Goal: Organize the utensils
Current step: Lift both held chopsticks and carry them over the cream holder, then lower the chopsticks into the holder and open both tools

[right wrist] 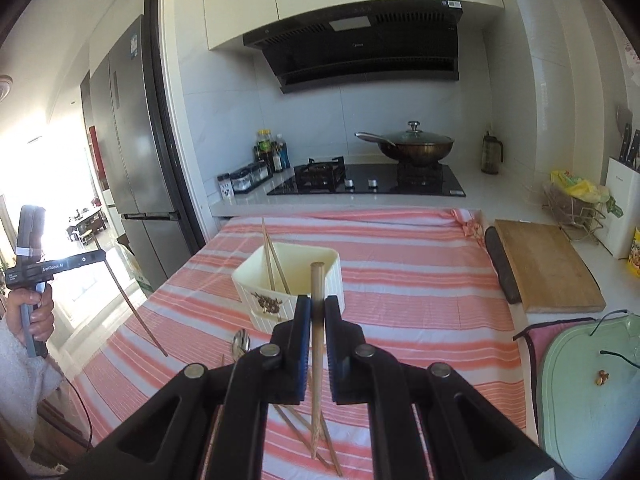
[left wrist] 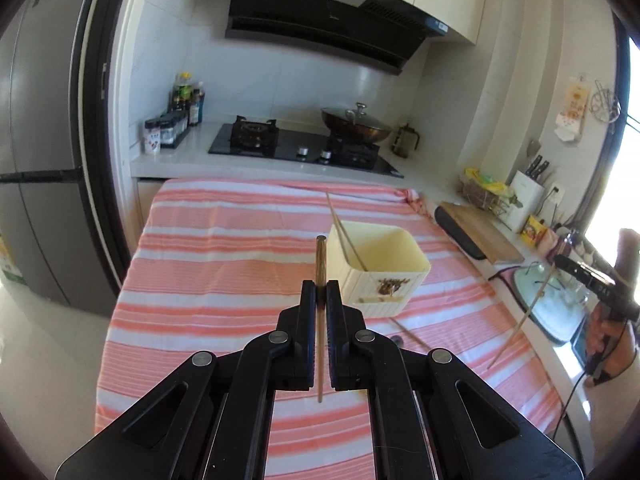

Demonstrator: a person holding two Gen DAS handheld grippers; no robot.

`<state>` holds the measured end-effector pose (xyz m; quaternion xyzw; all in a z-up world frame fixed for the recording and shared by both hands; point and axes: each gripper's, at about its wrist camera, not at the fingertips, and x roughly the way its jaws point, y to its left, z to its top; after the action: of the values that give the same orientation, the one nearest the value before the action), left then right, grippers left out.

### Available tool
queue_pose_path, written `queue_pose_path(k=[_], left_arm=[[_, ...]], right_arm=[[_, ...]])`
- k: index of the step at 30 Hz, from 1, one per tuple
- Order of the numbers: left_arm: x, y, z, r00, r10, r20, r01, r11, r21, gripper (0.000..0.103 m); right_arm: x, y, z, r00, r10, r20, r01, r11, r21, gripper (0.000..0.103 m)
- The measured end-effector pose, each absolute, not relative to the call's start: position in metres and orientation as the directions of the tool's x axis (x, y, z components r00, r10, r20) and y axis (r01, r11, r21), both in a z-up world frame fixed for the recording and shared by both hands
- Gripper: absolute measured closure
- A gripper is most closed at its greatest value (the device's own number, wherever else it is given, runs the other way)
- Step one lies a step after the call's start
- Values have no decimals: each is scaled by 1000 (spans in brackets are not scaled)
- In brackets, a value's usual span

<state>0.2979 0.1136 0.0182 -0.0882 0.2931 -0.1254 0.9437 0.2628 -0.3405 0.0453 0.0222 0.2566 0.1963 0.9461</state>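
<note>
I take the cream utensil box (left wrist: 380,270) on the striped cloth (left wrist: 224,248) as my landmark. My left gripper (left wrist: 321,292) hangs above the cloth just short of the box's near-left corner, fingers pinching one dark wooden chopstick (left wrist: 321,258) that stands nearly upright between the pads. My right gripper (right wrist: 319,312) hangs on the near side of the box, fingers likewise clamped on a pale chopstick (right wrist: 317,284), held upright. Two chopsticks (right wrist: 274,258) already lean inside the box against its far-left corner. A spoon (right wrist: 240,342) lies on the cloth near the box's front. Loose chopsticks (right wrist: 304,432) lie crossed on the cloth farther to the near side, under the right gripper.
</note>
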Motion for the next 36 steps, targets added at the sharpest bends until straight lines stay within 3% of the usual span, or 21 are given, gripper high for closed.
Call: queue_pose_path(k=[9, 14, 21, 27, 31, 36], left_arm=[[295, 111, 49, 827, -298, -476, 206, 950, -235, 100], [303, 103, 87, 862, -317, -395, 236, 941, -241, 100], [350, 72, 129, 905, -335, -263, 264, 926, -270, 100], [415, 31, 105, 892, -299, -339, 233, 947, -222, 100], [456, 11, 73, 853, -283, -439, 220, 957, -189, 100], [496, -2, 29, 781, -277, -560, 215, 961, -176, 100]], right_arm=[[270, -331, 66, 813, 380, -441, -375, 921, 101, 96], [284, -327, 76, 833, 364, -417, -364, 928, 82, 96], [319, -308, 112, 885, 384, -264, -371, 923, 97, 96], [358, -276, 117, 911, 390, -131, -381, 920, 92, 96], [398, -251, 91, 898, 390, -206, -387, 920, 54, 96], [452, -227, 42, 818, 389, -424, -415, 909, 34, 96]])
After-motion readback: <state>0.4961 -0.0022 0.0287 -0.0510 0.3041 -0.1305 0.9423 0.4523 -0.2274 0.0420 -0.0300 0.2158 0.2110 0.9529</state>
